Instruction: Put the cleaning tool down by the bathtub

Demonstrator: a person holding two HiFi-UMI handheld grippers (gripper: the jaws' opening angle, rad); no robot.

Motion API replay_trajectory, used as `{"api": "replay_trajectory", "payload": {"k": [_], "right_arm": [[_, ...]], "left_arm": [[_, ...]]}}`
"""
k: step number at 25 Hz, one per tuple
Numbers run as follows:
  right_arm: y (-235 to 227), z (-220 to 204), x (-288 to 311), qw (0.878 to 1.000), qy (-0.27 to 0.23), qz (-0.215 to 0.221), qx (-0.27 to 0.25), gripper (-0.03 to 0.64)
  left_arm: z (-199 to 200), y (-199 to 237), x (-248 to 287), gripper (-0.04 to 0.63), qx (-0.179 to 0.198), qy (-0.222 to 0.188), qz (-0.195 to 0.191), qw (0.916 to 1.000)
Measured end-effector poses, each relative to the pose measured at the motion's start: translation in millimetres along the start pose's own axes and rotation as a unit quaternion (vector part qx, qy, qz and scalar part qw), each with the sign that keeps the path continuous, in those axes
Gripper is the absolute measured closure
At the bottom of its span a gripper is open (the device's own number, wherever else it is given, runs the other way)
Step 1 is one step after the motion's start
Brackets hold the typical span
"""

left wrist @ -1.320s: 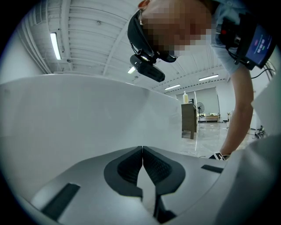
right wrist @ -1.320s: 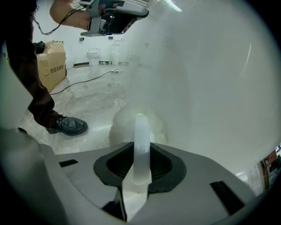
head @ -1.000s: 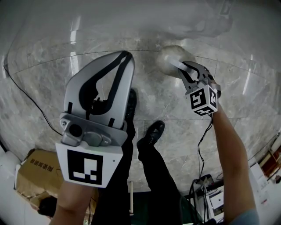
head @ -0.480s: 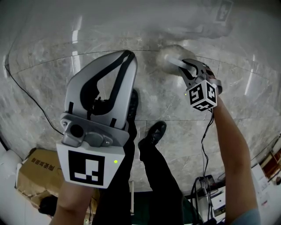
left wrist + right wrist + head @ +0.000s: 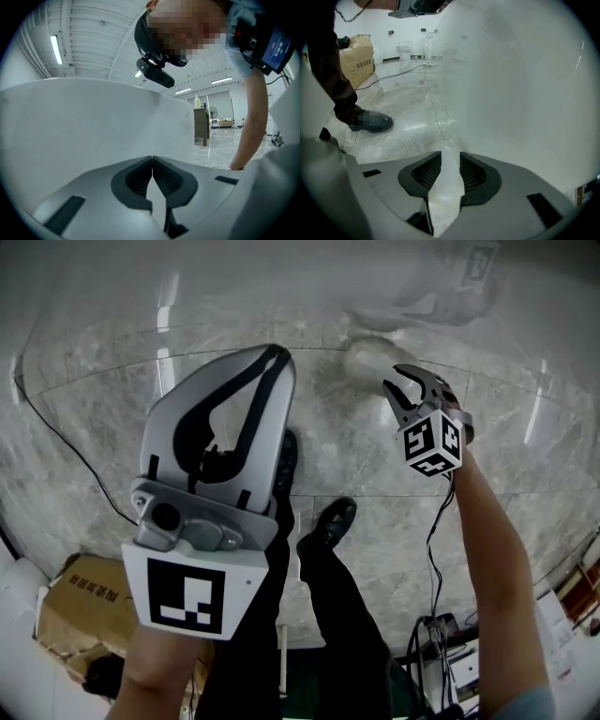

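Note:
The cleaning tool (image 5: 367,359), pale with a rounded head, rests on the marble floor against the foot of the white bathtub (image 5: 281,282). My right gripper (image 5: 395,377) hangs just behind it. Its jaws are opening, and the pads no longer press on anything. In the right gripper view the tool's pale handle (image 5: 446,180) still lies loose in the gap of the right gripper (image 5: 450,157), beside the tub wall (image 5: 520,84). My left gripper (image 5: 271,354) is held high and near the camera. In its own view the left gripper (image 5: 152,159) is shut on nothing, facing the tub's white curve (image 5: 70,122).
The person's dark shoes (image 5: 328,521) stand on the floor between the grippers; one shoe (image 5: 370,122) is left of the tool. A cardboard box (image 5: 70,601) sits at lower left, a black cable (image 5: 56,437) crosses the floor, and wired equipment (image 5: 450,652) lies at lower right.
The right jaws have spread apart and let go of the tool's handle. The tool's head has settled a little closer to the tub. The left gripper has hardly moved.

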State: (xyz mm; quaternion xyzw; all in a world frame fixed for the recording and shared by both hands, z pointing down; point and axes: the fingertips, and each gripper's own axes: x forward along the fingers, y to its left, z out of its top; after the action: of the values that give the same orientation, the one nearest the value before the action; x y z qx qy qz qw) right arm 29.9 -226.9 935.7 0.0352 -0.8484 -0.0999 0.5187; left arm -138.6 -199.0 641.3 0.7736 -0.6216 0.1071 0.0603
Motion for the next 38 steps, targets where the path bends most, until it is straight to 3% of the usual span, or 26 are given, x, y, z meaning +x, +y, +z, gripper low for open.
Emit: {"api": "replay_trajectory", "payload": {"k": [8, 14, 16, 20, 27, 30, 38], "right_arm": [[-15.3, 41.1, -80.5, 0.995, -0.056, -0.046, 0.075, 0.482], [-50.6, 115.7, -213.5, 0.97, -0.167, -0.124, 0.129, 0.499], [-62.1, 145.2, -269.6, 0.955, -0.203, -0.154, 0.152, 0.511], [-84.6, 196.7, -385.3, 0.891, -0.302, -0.222, 0.256, 0.532], [-125.4, 230.4, -527.8, 0.826, -0.371, -0.313, 0.286, 0.601], [-137.2, 230.3, -558.6, 0.813, -0.376, -0.338, 0.288, 0.603], [-148.0, 214.2, -581.1, 0.796, -0.367, -0.371, 0.305, 0.603]], "left_arm": [[53.7, -17.7, 3.8, 0.578, -0.009, -0.018, -0.008, 0.9998], [124.4, -54.7, 0.9, 0.578, -0.015, -0.037, -0.026, 0.9989], [158.1, -65.1, -3.3, 0.578, -0.015, -0.053, -0.03, 0.998], [232.7, -84.4, -14.4, 0.578, -0.015, -0.08, -0.03, 0.9962], [331.0, -118.1, -24.0, 0.578, 0.003, -0.121, -0.042, 0.9917], [356.0, -123.7, -24.3, 0.578, 0.01, -0.13, -0.037, 0.9908], [381.5, -137.4, -19.9, 0.578, 0.025, -0.146, -0.048, 0.9877]]}}
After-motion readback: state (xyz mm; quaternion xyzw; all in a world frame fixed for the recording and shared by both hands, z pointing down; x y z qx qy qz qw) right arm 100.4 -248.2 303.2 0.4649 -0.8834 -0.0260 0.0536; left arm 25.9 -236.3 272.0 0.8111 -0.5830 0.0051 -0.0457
